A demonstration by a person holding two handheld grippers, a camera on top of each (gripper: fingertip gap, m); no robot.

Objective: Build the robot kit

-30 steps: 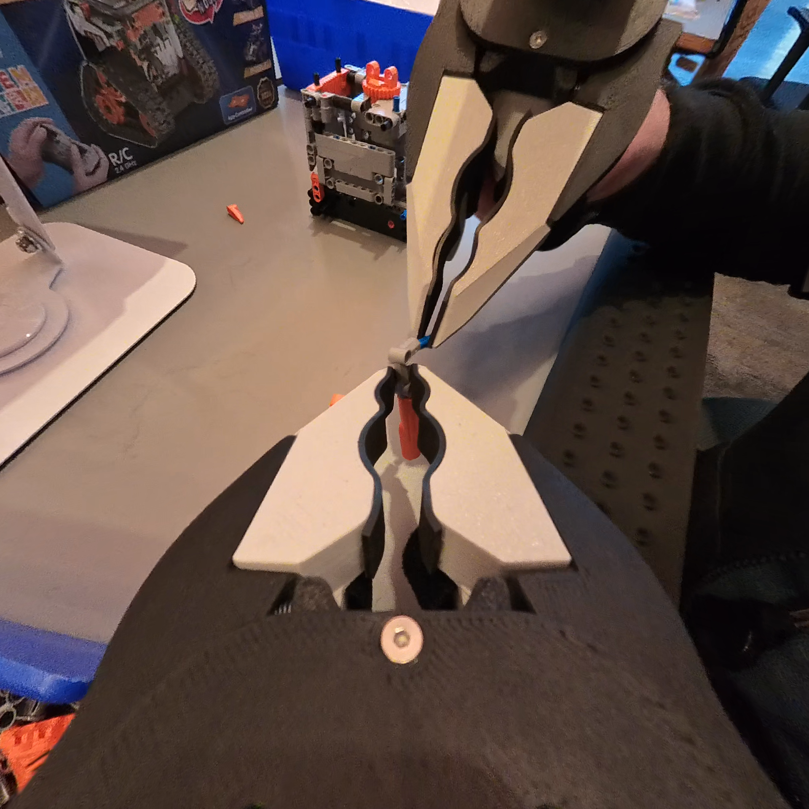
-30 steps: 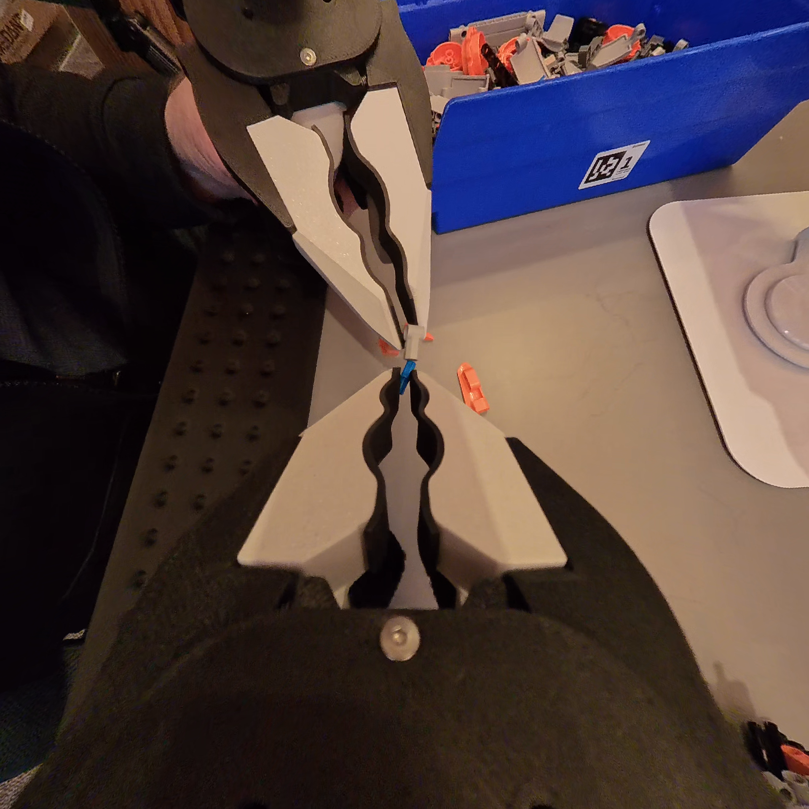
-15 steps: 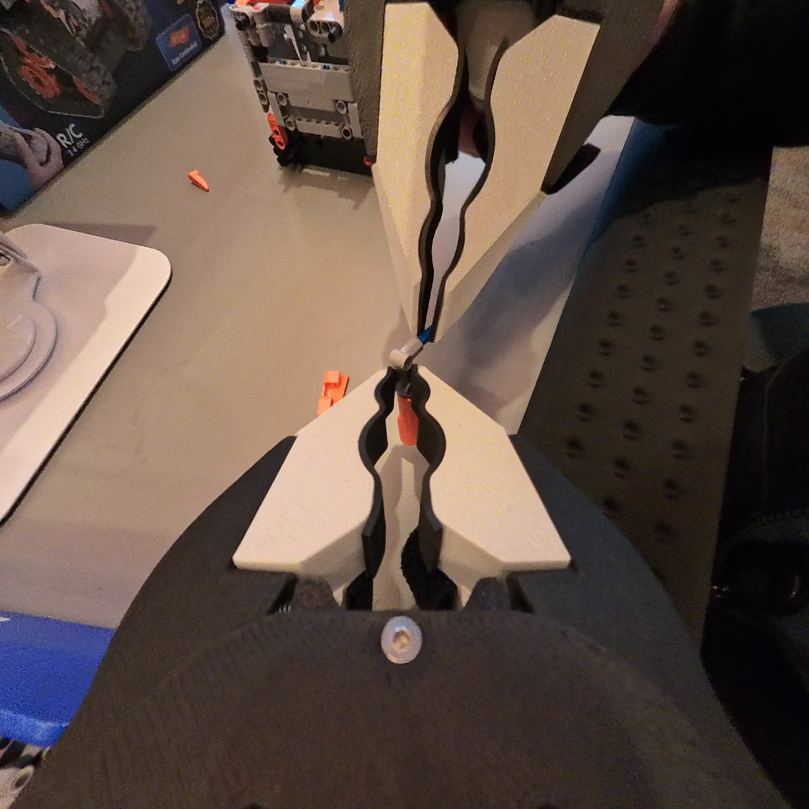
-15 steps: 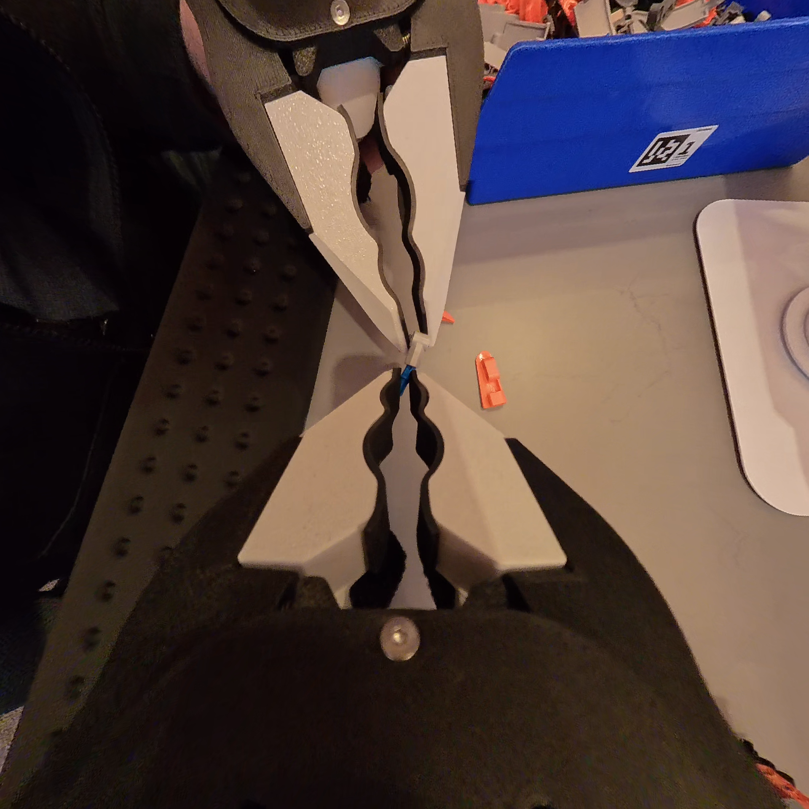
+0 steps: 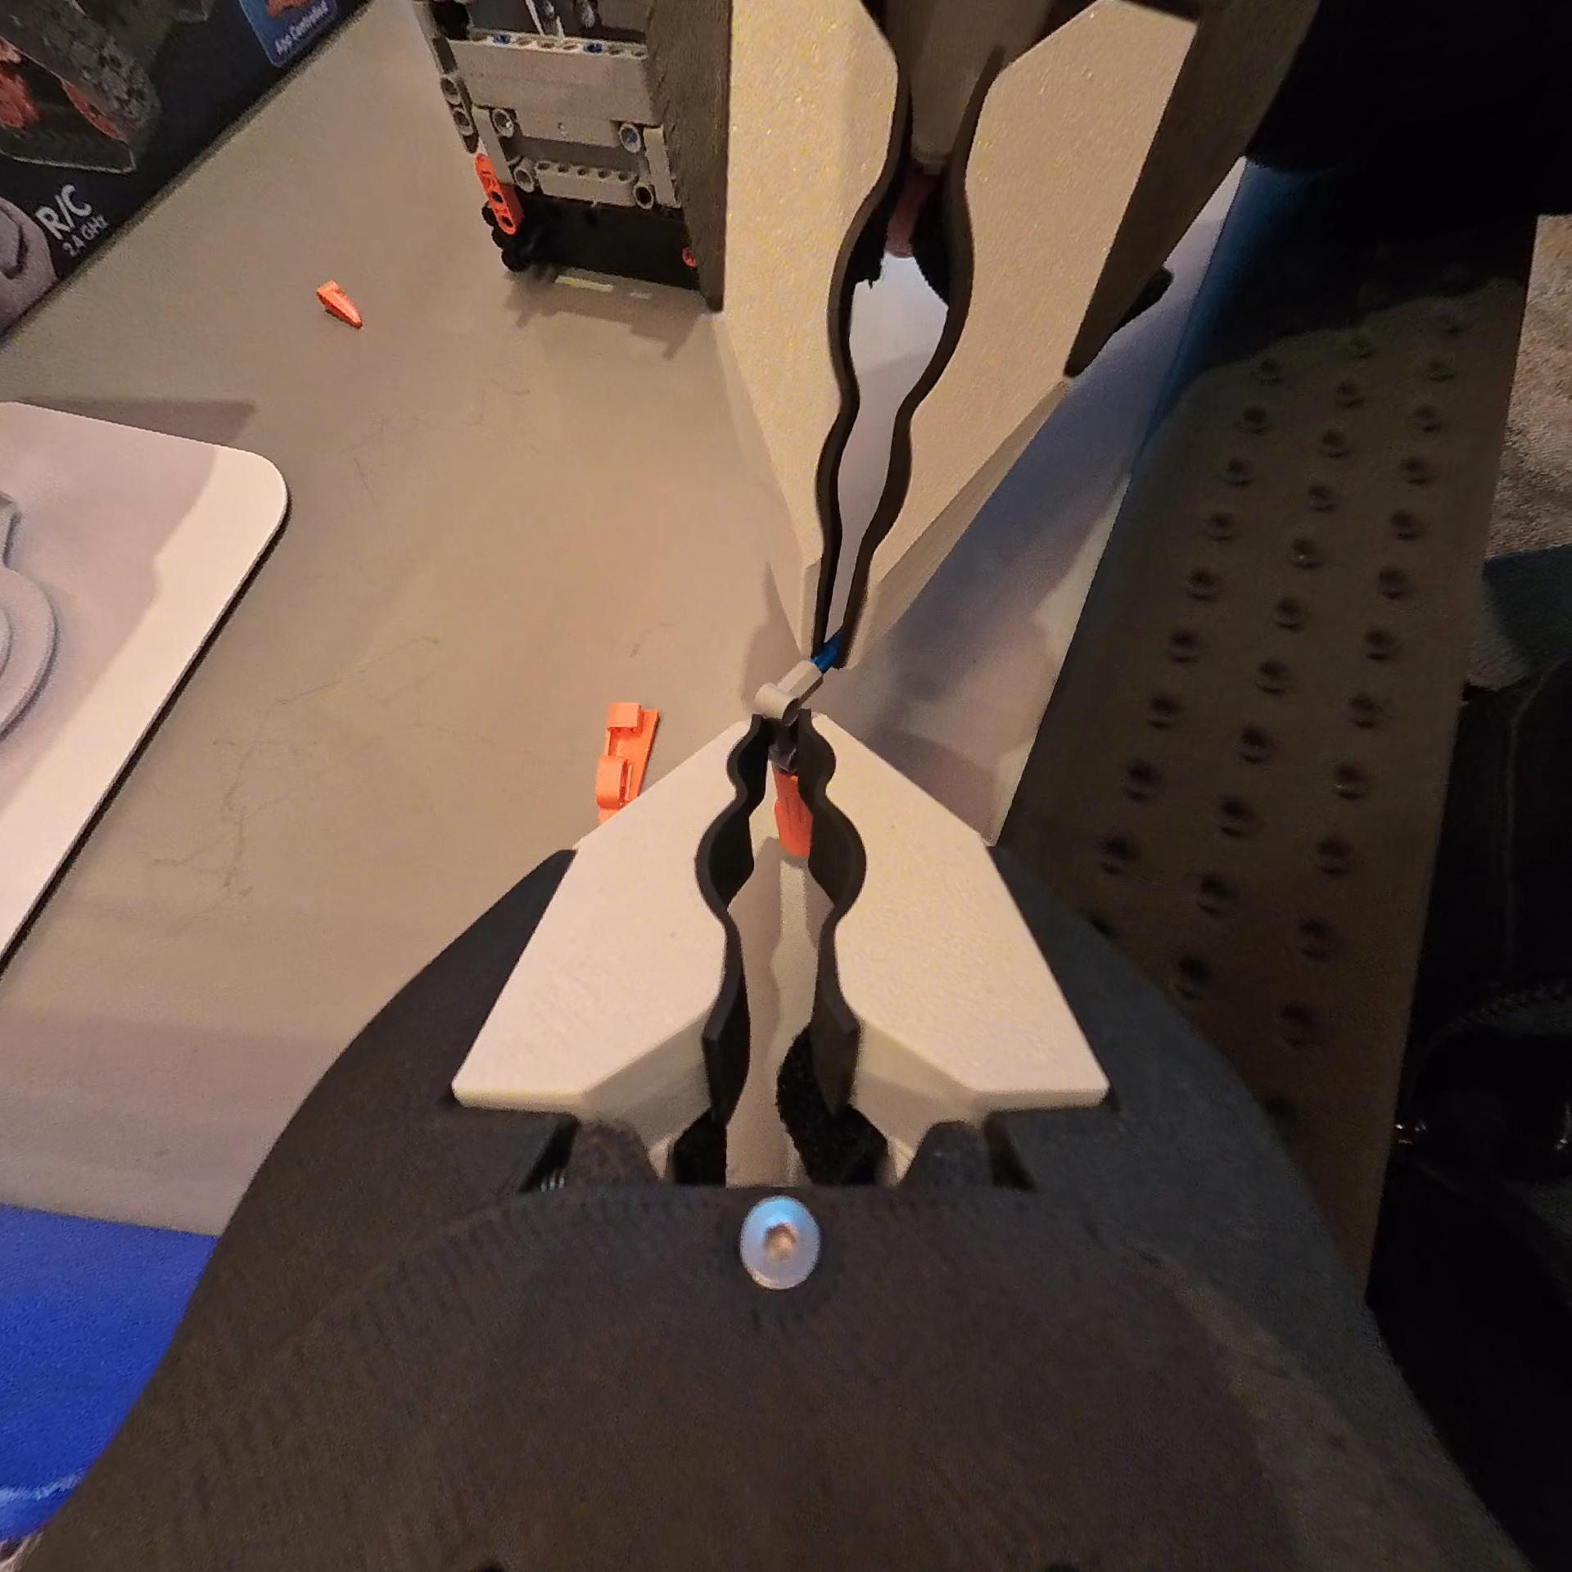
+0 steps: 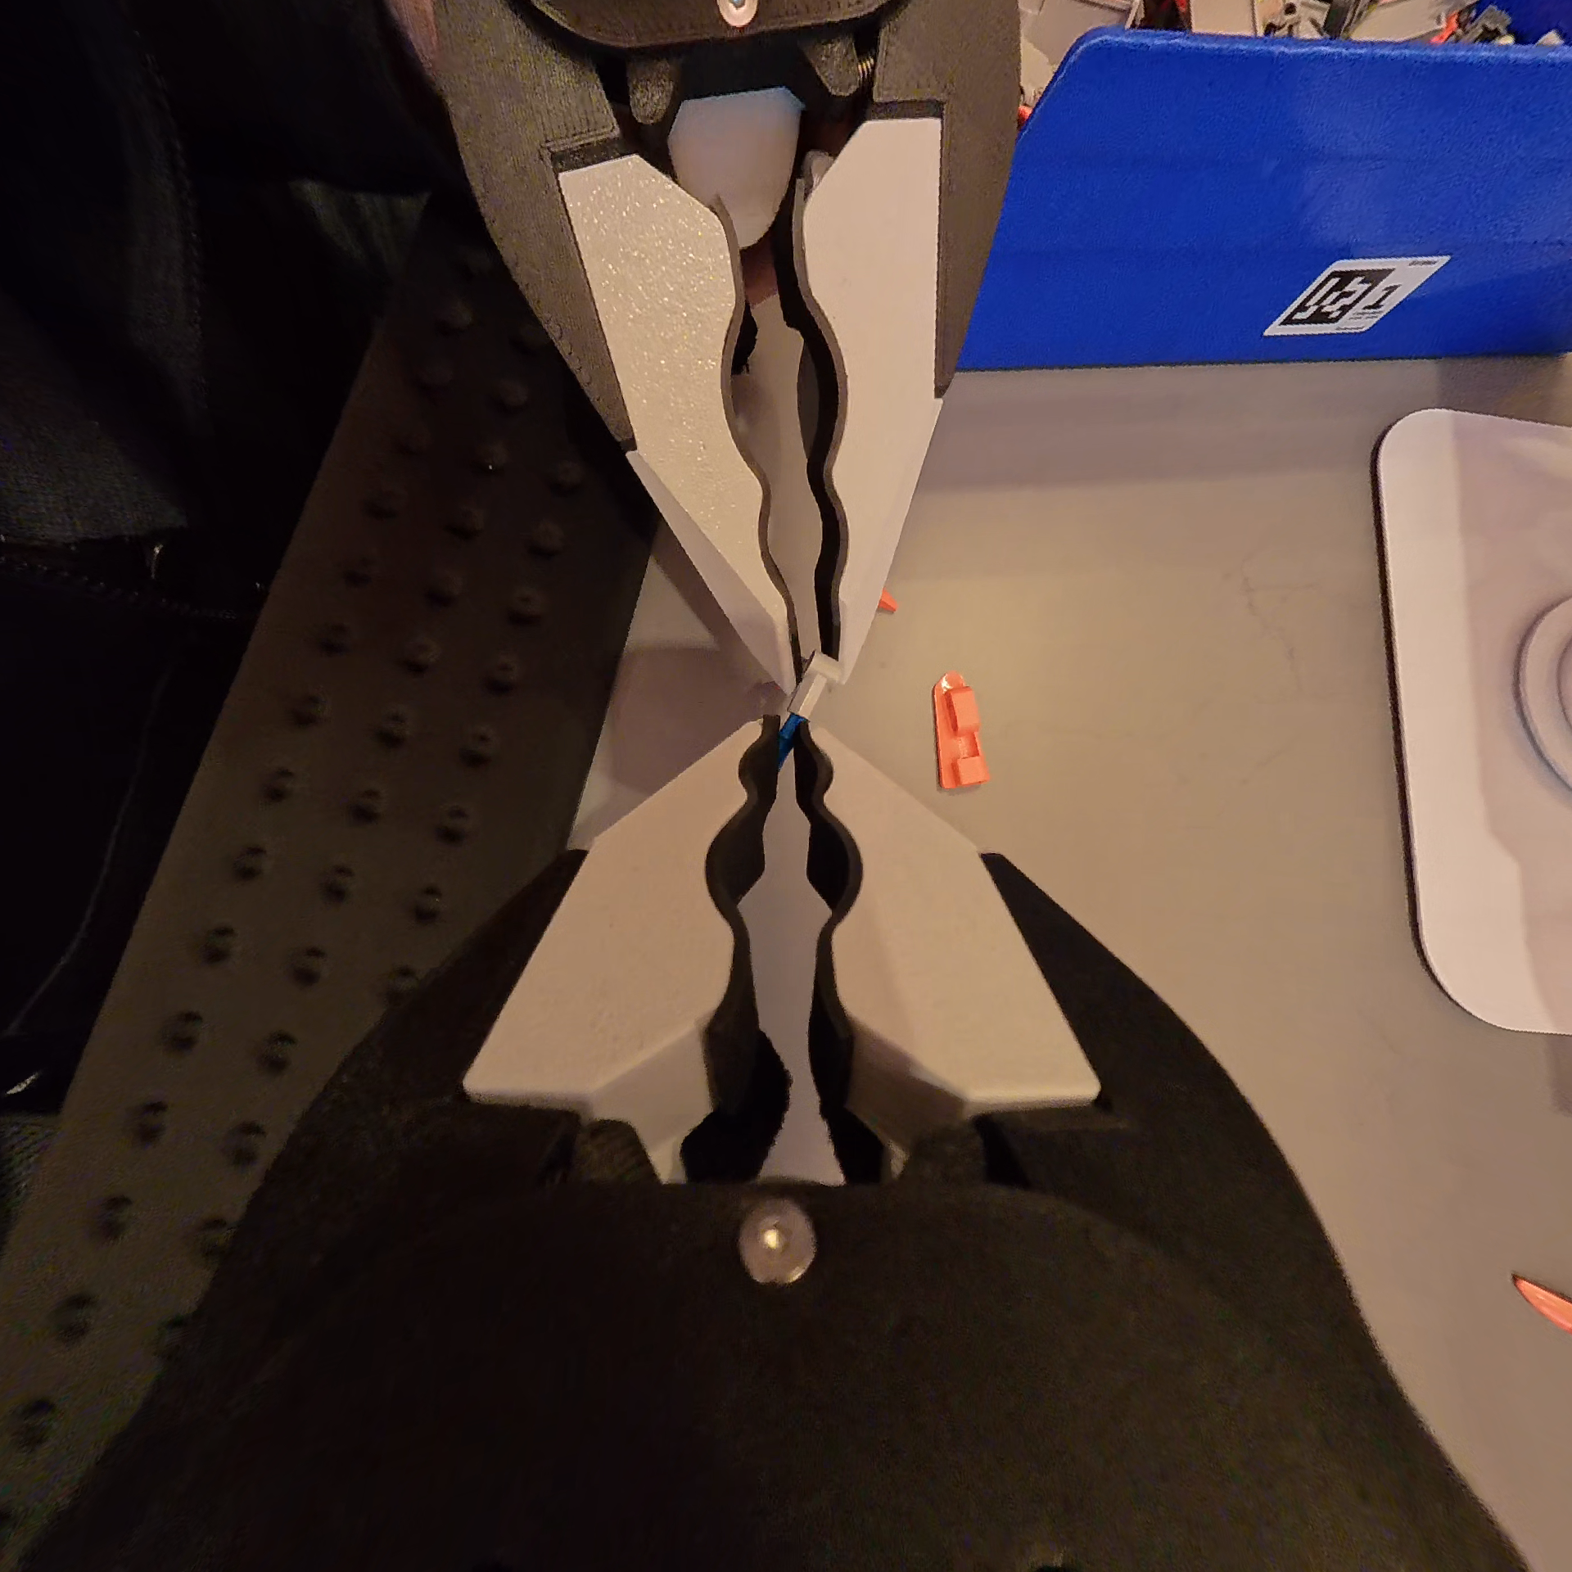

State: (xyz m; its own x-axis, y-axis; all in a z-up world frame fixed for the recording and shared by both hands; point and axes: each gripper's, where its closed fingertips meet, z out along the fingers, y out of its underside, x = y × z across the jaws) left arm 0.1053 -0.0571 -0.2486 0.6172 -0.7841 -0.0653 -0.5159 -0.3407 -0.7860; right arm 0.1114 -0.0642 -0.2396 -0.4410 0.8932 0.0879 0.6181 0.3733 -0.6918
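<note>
My left gripper point(image 5: 781, 733) is shut on a small orange piece point(image 5: 793, 812) with a dark pin, and a light grey connector point(image 5: 787, 691) sits at its tip. My right gripper point(image 5: 838, 651) comes in from the top of the left wrist view, tip to tip with the left. It is shut on a thin blue pin point(image 5: 829, 662) that meets the grey connector. In the right wrist view my right gripper point(image 6: 787, 742) holds the blue pin point(image 6: 789, 733) and the left gripper point(image 6: 815, 659) points down from above with the grey connector point(image 6: 812, 683). Both are held just above the grey table.
A loose orange piece point(image 5: 628, 757) point(image 6: 961, 733) lies on the table beside the tips. A half-built grey block model point(image 5: 570, 153), a small orange sliver point(image 5: 340, 304) and a printed box point(image 5: 76, 145) stand farther off. A blue bin point(image 6: 1276, 196), a white pad point(image 6: 1489, 697) and a black studded mat point(image 6: 340, 766) flank the grippers. Less than 4 cm separates the two grippers' tips. Both grippers' tips are roughly 30 centimetres from the small orange sliver point(image 5: 340, 304).
Both grippers have stayed shut and tip to tip. They have moved closer together and lower over the table, so the other gripper now fills more of each view.
</note>
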